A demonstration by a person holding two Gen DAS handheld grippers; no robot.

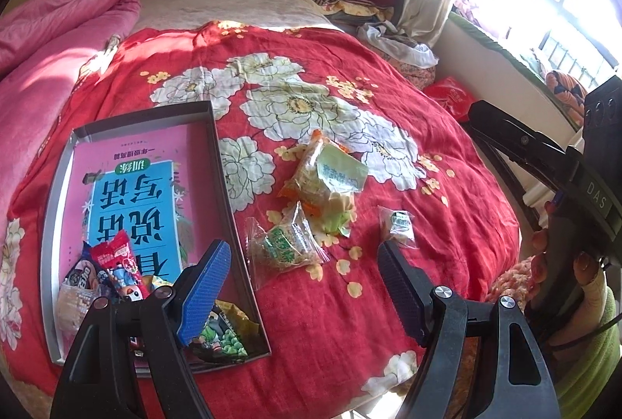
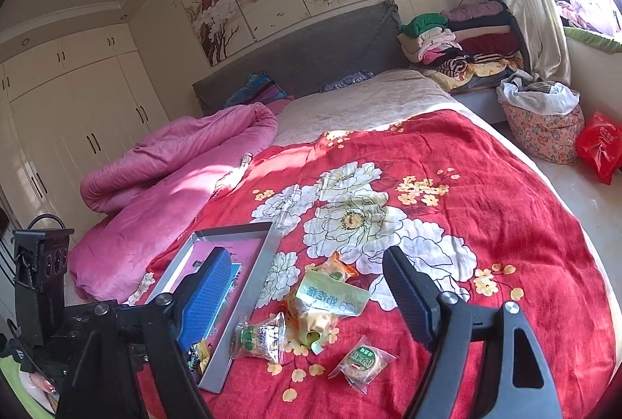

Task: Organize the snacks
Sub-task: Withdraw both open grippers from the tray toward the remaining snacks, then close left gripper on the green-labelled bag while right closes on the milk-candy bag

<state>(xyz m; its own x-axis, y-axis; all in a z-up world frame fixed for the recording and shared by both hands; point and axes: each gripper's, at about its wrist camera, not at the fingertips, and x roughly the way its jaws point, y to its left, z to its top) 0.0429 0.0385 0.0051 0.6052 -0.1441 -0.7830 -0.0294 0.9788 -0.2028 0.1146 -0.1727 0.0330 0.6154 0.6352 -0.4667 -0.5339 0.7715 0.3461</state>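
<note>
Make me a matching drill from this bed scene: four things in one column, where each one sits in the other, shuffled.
Things:
1. red snack packet
2. round cake in clear wrap
3. pink quilt
4. red plastic bag

Places:
A. on the floor beside the bed
B. inside the grey tray
C. bunched on the bed's far side
D. loose on the red floral bedspread

Pairs: 1-B, 2-D, 3-C, 4-A

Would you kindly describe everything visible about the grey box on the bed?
The grey box is a shallow, open rectangular tray, seemingly cardboard, with low walls. It lies flat on the red floral bedspread, left of the loose snacks. A pink and blue printed book covers its floor, and several snack packets sit at its near end.
</note>
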